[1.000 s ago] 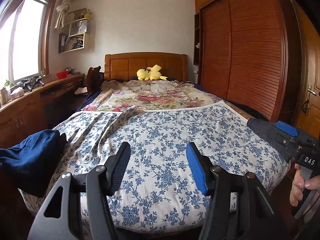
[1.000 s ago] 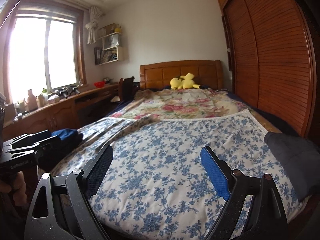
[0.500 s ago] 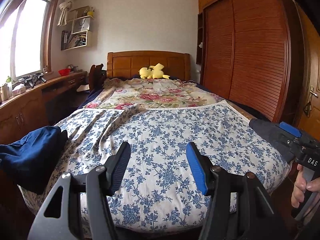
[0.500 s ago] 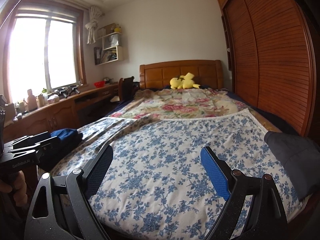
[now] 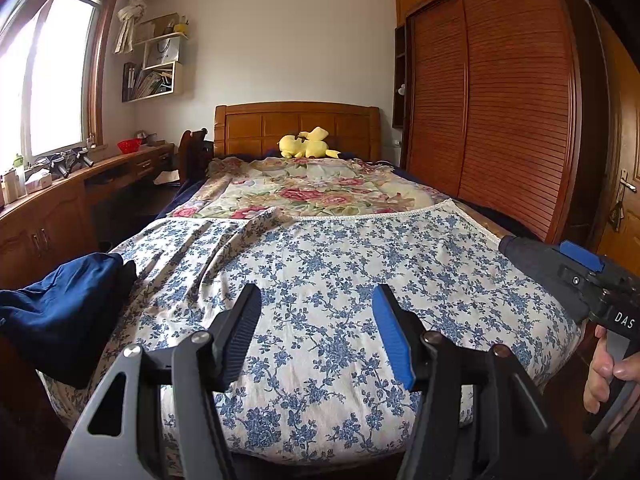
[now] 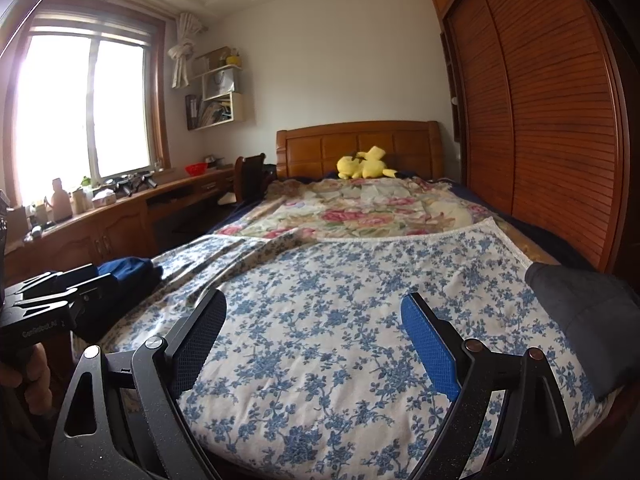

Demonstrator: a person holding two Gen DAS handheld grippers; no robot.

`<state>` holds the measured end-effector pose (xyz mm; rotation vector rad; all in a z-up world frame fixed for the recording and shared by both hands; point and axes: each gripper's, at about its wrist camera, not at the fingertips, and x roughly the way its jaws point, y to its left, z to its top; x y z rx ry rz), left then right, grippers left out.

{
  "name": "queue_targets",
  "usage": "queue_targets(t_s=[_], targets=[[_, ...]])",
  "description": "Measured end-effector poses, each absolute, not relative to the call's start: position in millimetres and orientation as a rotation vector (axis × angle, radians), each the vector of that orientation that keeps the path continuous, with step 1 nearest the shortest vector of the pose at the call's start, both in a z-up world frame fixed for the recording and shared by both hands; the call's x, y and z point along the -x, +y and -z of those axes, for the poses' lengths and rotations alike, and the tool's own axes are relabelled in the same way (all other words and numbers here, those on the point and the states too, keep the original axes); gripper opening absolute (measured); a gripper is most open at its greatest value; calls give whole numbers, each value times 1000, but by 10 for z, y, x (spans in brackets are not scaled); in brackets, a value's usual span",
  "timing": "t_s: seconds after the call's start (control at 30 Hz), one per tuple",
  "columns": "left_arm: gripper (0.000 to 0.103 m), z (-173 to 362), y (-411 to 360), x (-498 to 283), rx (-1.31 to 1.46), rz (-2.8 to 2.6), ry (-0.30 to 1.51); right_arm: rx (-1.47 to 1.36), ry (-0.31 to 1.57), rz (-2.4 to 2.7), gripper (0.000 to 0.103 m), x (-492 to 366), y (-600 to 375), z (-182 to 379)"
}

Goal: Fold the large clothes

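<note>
A crumpled dark blue garment point(image 5: 60, 312) lies at the left foot corner of the bed; it also shows in the right wrist view point(image 6: 128, 276). A dark grey garment point(image 6: 588, 320) lies at the right foot corner and shows in the left wrist view point(image 5: 532, 256). My left gripper point(image 5: 316, 320) is open and empty above the foot of the bed. My right gripper point(image 6: 314, 332) is open and empty, wider apart. Each gripper stands apart from both garments.
The bed carries a blue-flowered sheet point(image 5: 340, 272) and a rose-patterned quilt point(image 5: 304, 192). A yellow plush toy point(image 5: 306, 145) sits by the wooden headboard point(image 5: 296, 124). A long desk with a chair point(image 5: 190, 152) runs under the window on the left. A slatted wardrobe point(image 5: 500, 112) stands on the right.
The left wrist view has shifted slightly rightwards and up. Both grippers stay open and the garments have not moved.
</note>
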<state>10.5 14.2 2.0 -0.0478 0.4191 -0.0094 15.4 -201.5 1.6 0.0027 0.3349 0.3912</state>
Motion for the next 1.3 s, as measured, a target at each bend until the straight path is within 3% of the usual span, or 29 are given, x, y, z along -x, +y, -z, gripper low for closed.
queue_targets(t_s=[1.3], targets=[[57,-19,155,-84,46,10,413,0,337,-384,91,-144,-1955,-14]])
